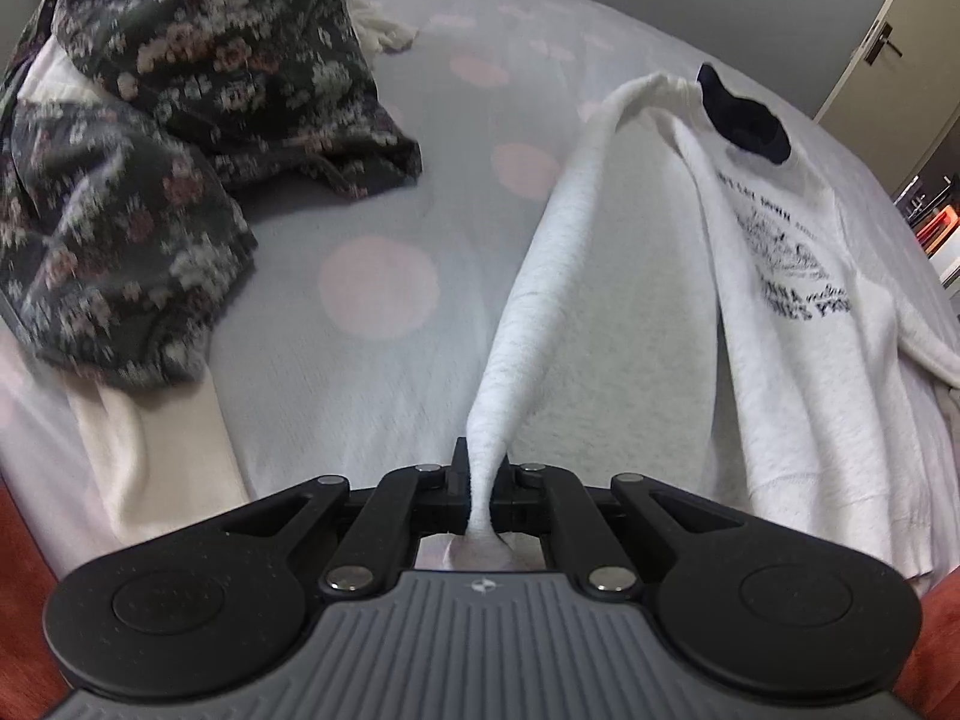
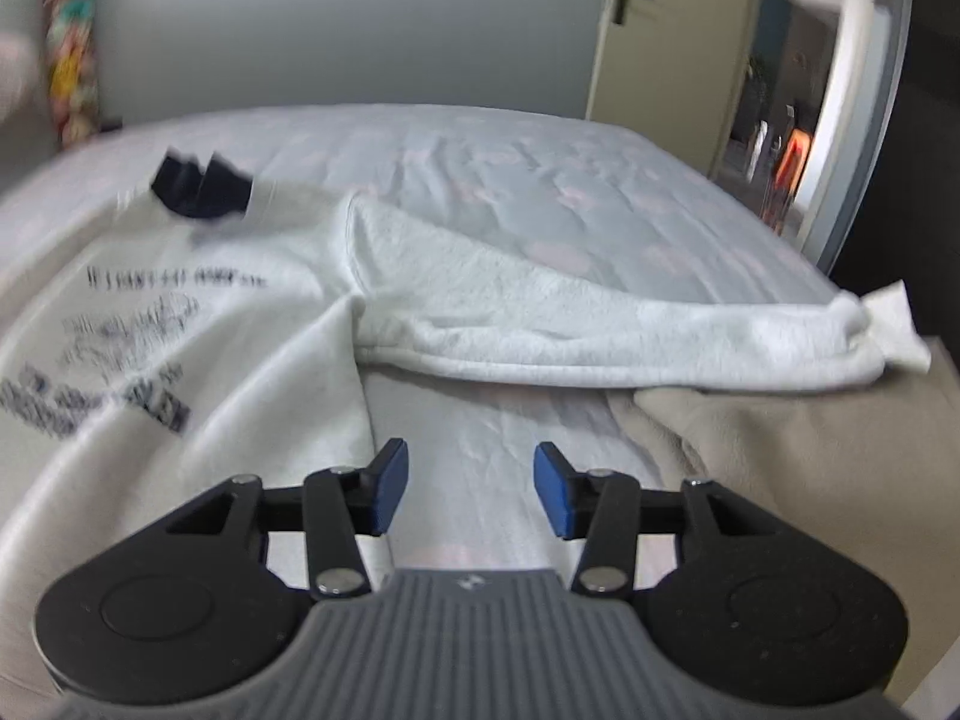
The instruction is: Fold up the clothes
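The left gripper (image 1: 480, 480) is pinching a fleecy sleeve (image 1: 540, 276) of the white printed sweatshirt (image 1: 798, 312), pulling it taut above the bed (image 1: 372, 228). The right gripper (image 2: 471, 489) is hanging with jaws apart, empty, over the polka-dot sheet (image 2: 480, 180), beside a crumpled floral garment (image 1: 180, 108).

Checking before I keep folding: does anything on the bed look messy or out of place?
Yes. The floral garment lies crumpled in a heap on the bed, unfolded. The white sweatshirt has one sleeve pulled taut by the left gripper.

Grey wall (image 2: 300, 30), cream door (image 2: 654, 48) ajar, bed (image 2: 540, 168) with pale pink-dotted sheet, beige blanket (image 2: 780, 450)
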A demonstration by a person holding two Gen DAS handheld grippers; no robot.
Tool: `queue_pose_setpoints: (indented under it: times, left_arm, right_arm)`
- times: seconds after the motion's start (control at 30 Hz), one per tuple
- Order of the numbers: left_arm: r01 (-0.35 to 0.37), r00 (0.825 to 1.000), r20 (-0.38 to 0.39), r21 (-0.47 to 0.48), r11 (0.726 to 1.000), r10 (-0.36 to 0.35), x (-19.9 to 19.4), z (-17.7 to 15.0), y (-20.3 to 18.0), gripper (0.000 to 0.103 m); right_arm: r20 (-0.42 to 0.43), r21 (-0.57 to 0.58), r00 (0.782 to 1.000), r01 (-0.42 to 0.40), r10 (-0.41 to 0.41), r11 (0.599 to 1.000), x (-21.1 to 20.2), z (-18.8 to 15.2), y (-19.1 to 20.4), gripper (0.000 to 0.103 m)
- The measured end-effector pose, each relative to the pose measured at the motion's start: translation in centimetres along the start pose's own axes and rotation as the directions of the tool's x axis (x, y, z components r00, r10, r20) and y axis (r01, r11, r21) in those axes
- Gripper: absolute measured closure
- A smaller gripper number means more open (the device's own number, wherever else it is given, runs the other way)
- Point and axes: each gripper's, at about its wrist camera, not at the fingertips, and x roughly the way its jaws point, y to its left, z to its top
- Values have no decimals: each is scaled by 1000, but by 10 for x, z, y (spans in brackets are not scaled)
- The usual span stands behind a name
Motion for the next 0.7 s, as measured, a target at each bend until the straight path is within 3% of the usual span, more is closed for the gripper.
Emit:
queue_pose_setpoints:
  times: [0.2,0.37,0.57,0.7]
  left_arm:
    - [2,1000,31,41,999,-3,-30,55,16,101]
    - [-40,998,60,73,997,35,-50,113,33,102]
    - [-143,988,63,63,988,139,-50,182,67,101]
    - [-268,961,84,57,962,262,-43,223,94,101]
  right_arm:
    - [-6,-5,1000,-1,1,1000,1,-6,1,50]
    - [-7,4,1000,6,-6,1000,1,-8,-1,50]
    - [-6,0,1000,14,-14,1000,3,-9,0,50]
    - [-10,-7,1000,18,-18,1000,4,-9,2,50]
